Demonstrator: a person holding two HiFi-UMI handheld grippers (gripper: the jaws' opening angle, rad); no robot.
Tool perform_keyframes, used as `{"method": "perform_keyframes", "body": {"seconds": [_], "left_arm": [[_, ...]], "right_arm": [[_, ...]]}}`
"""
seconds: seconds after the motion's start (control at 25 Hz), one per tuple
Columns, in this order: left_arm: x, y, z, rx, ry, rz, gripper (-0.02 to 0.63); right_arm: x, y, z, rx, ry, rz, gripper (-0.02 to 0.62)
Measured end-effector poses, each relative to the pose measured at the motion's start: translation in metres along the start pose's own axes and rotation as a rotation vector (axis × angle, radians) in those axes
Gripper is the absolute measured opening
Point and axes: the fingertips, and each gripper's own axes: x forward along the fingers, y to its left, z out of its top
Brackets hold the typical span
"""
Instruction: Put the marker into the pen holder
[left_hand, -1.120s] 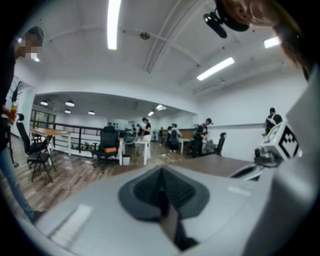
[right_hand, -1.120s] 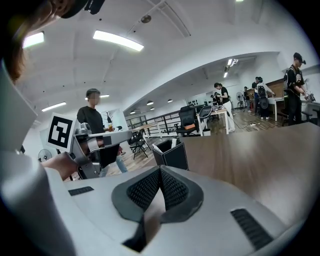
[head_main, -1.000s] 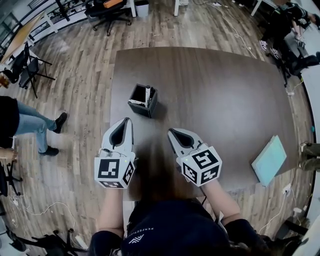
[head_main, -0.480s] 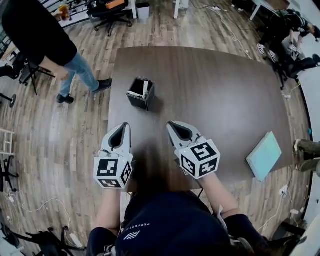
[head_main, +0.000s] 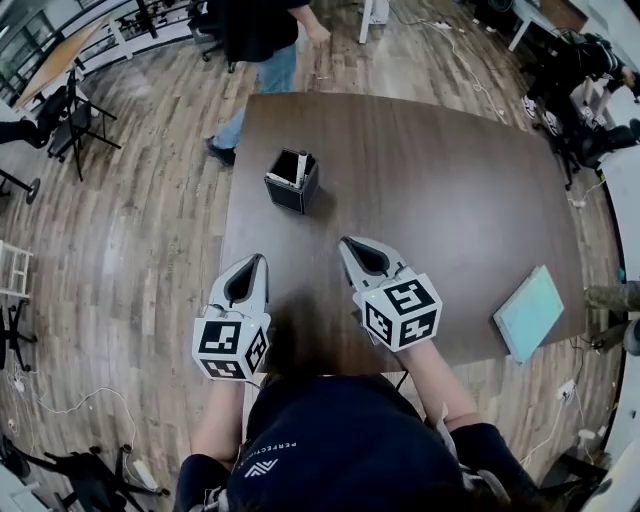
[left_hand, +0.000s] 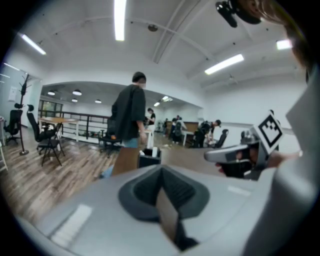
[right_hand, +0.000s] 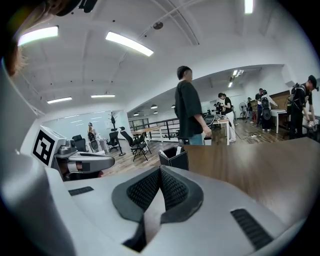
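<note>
Already the white marker (head_main: 301, 167) stands in the black pen holder (head_main: 288, 190), its long axis close to upright and its upper end clear of the rim. The holder sits toward the far left corner of the tabletop (head_main: 450, 180), a little in from the left edge. Both tools hang over the near edge, well apart from it. The left gripper (head_main: 261, 258) has its jaws pressed together on nothing, and the right gripper (head_main: 343, 241) is likewise closed and empty. The holder lies ahead of both, roughly between their lines of aim, and neither looks clearly nearer. No loose marker shows on the tabletop, so I judge that no reach toward the holder is called for.
</note>
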Motion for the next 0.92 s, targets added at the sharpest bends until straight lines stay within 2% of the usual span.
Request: {"method": "perform_keyframes", "body": {"seconds": [0.92], "left_arm": [[-0.017,-0.003,0.014,-0.009,-0.050,0.013,0.006]], "right_arm": [[0.006,0.020,0.003,-0.019,-0.008,0.038,0.000]]}}
